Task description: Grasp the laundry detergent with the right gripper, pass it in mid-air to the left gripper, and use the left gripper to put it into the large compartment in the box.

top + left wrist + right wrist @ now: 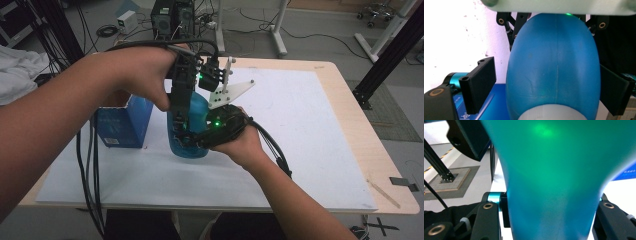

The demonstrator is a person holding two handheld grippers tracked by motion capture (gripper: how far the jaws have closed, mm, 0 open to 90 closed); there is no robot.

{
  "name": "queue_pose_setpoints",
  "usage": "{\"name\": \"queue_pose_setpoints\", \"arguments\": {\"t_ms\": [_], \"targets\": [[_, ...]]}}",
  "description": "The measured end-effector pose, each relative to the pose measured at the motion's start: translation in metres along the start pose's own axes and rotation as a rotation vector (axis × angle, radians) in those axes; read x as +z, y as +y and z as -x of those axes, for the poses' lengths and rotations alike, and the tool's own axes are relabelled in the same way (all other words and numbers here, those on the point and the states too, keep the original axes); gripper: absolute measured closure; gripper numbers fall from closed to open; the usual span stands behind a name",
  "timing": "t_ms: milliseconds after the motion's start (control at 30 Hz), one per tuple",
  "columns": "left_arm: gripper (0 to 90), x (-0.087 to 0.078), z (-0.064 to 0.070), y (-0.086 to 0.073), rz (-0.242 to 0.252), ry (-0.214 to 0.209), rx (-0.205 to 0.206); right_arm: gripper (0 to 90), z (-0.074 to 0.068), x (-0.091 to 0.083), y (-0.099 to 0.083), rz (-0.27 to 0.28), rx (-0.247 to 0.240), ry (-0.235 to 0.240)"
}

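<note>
— Where the white sheet (300, 130) covers the table (345, 90), what stands near its left part?

— A blue bottle (192, 127), upright on the sheet, with both grippers on it. In the left gripper view its rounded blue body (554, 62) rises between the two black jaws, with a pale grey band at the bottom edge of the picture.

— How does the left gripper sit?

— The left gripper (181, 131) comes down from above, hand over it, pointing along the bottle's left flank. In its own view the jaws stand on either side of the body. The right-hand one lies against the bottle; the left-hand one stands a little apart from it. So it brackets the bottle with jaws spread, not squeezed tight.

— And the right one?

— The right gripper (197, 139) reaches in low from the right, hand wrapped round it, green light glowing on its housing. In the right gripper view the bottle (554, 182) narrows towards the bottom, and the jaw linkages flank that narrow part on each side. The fingertips themselves are out of frame, so I cannot tell whether it pinches or merely surrounds the bottle.

— What is close by?

— A blue box (125, 122) stands just left of the bottle, on the sheet. Black cables (87, 165) hang off the table's near left edge. A slim wooden stick (384, 192) lies at the table's near right corner, well apart.
</note>
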State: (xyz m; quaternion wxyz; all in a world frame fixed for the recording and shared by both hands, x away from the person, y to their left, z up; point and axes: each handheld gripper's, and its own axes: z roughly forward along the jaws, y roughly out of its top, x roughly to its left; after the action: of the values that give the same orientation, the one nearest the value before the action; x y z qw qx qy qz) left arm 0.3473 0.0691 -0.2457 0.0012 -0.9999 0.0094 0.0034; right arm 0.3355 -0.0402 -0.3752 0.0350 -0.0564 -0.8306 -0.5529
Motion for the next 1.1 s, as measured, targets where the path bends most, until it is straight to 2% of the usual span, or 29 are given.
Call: {"name": "queue_pose_setpoints", "arguments": {"t_ms": [200, 233, 267, 300, 367, 533, 1100], "targets": [[11.6, -0.0005, 0.0003, 0.0001, -0.001, 0.009, -0.004, 47.1, -0.0002, 0.0006, -0.0002, 0.003, -0.003, -0.003], [18.2, -0.0009, 0.0003, 0.0001, 0.001, 0.013, -0.009, 47.1, -0.0002, 0.0009, -0.0001, 0.006, -0.002, -0.003], [33.6, -0.0025, 0.0005, -0.0002, 0.006, -0.001, -0.007, 47.2, -0.0002, 0.0009, -0.0001, 0.006, -0.004, -0.004], [34.3, -0.0039, 0.0015, -0.0001, 0.024, -0.016, 0.003, 47.2, -0.0003, 0.001, -0.0002, 0.008, -0.003, -0.003], [34.3, -0.0035, 0.0021, 0.0004, 0.012, -0.028, 0.006, 47.1, -0.0003, 0.0011, -0.0001, 0.01, -0.006, -0.006], [34.3, -0.0025, 0.0034, 0.0019, 0.008, -0.008, 0.001, 47.1, -0.0015, 0.0004, 0.0005, 0.01, -0.002, -0.003], [36.2, -0.004, 0.0037, 0.0012, -0.01, 0.002, 0.001, 47.2, -0.0015, 0.0005, 0.0009, 0.016, -0.005, -0.007]]}}
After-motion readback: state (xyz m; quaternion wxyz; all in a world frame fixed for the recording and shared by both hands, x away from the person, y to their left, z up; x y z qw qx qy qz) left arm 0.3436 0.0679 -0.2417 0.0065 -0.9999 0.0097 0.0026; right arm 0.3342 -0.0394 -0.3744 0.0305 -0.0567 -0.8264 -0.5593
